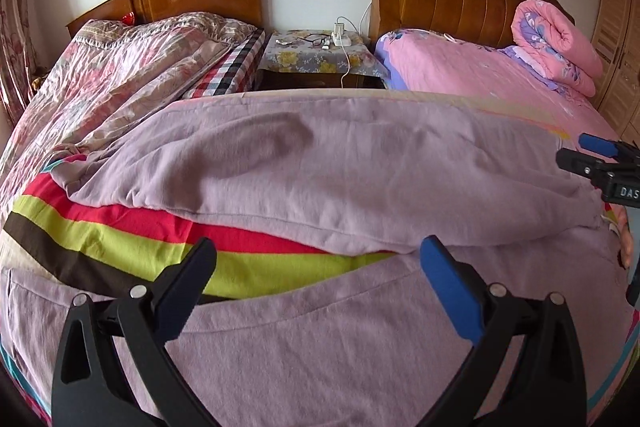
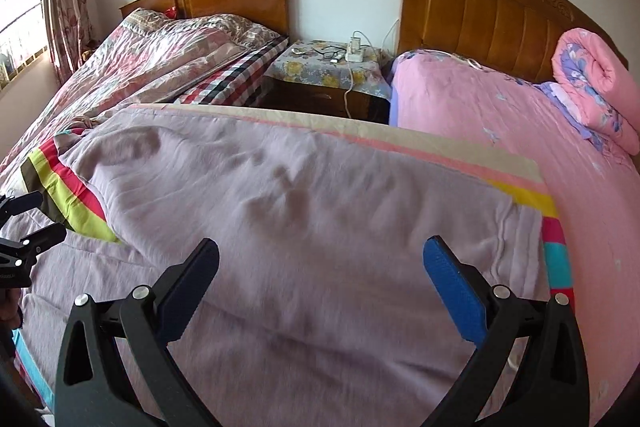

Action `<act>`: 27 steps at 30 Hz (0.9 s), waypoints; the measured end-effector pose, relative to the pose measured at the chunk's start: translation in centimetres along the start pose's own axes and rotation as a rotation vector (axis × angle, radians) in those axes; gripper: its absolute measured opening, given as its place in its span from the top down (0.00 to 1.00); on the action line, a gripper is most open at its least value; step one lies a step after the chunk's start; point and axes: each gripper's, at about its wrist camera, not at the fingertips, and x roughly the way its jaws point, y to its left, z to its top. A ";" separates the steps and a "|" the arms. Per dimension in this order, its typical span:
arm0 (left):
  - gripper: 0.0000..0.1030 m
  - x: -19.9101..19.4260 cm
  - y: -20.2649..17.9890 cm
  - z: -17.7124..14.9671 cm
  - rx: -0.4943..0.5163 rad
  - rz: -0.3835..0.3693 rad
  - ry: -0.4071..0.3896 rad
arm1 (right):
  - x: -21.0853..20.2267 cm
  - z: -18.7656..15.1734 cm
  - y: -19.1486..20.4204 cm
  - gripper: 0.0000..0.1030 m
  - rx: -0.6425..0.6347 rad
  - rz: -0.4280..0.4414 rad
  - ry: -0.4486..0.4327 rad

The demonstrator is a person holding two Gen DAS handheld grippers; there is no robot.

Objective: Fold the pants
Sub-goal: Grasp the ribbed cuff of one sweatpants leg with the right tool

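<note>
Lilac pants (image 1: 320, 163) lie spread across a striped cloth (image 1: 120, 231) on a raised surface, their two legs pointing left with a gap between them. In the right wrist view the pants (image 2: 300, 195) fill the middle, waist end toward the right. My left gripper (image 1: 318, 261) is open and empty, just above the near leg's upper edge. My right gripper (image 2: 320, 261) is open and empty over the seat area. The right gripper also shows at the right edge of the left wrist view (image 1: 588, 153); the left one shows at the left edge of the right wrist view (image 2: 34, 213).
Behind the surface stand two beds: one with a floral quilt (image 1: 120, 67) on the left, one with a pink sheet (image 1: 460, 67) and a rolled pink quilt (image 1: 556, 43) on the right. A nightstand (image 1: 316, 59) with cables and a power strip sits between them. A wardrobe (image 1: 616, 39) is far right.
</note>
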 end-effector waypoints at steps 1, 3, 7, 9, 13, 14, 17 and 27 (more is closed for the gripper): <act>0.01 0.5 0.1 0.7 -0.011 -0.007 -0.015 | 1.7 1.3 -0.4 0.04 -0.025 0.025 0.010; 0.01 1.8 0.0 2.3 -0.011 -0.006 0.000 | 5.1 3.8 -1.2 0.04 -0.087 0.039 0.034; 0.01 4.6 -0.3 4.7 0.051 -0.009 0.049 | 10.5 7.0 -2.1 0.04 -0.173 0.094 0.085; 0.01 5.7 -0.3 5.4 0.056 -0.029 0.067 | 12.7 8.0 -2.2 0.04 -0.214 0.126 0.110; 0.01 7.8 0.1 5.8 0.036 -0.047 0.120 | 16.1 8.4 -1.3 0.15 -0.292 0.165 0.180; 0.01 8.1 0.1 5.7 0.031 -0.045 0.127 | 16.6 8.4 -1.2 0.20 -0.304 0.182 0.197; 0.01 9.0 0.2 5.6 0.026 -0.062 0.142 | 17.2 8.0 -0.9 0.32 -0.311 0.218 0.214; 0.01 9.2 1.1 6.8 -0.048 -0.092 0.136 | 9.8 6.0 2.4 0.90 -0.383 0.080 0.052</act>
